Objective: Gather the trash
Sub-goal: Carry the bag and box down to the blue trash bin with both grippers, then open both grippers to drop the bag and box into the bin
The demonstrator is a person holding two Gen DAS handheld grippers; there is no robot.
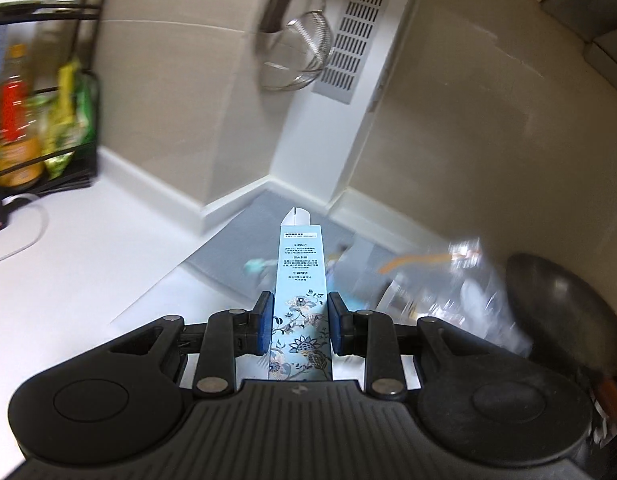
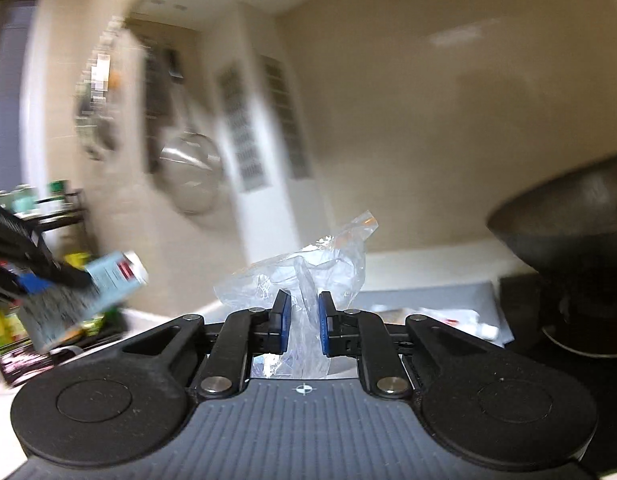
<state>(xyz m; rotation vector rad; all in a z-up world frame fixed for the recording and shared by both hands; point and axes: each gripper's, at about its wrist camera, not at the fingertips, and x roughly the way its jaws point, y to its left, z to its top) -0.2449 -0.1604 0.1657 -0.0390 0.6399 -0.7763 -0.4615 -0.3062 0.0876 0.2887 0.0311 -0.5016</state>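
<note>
Count: two grippers, each holding one piece of trash. Left gripper — blue pads clamped on the sides of one tall pale-blue carton with floral print, raised above the white countertop. Right gripper — jaws narrow, crumpled clear plastic bag caught between them and sticking up past the fingertips. One black wok stands at the right edge, one black wire condiment rack at the left; one grey mat fills the wall corner. Bare countertop lies between rack and mat.
</note>
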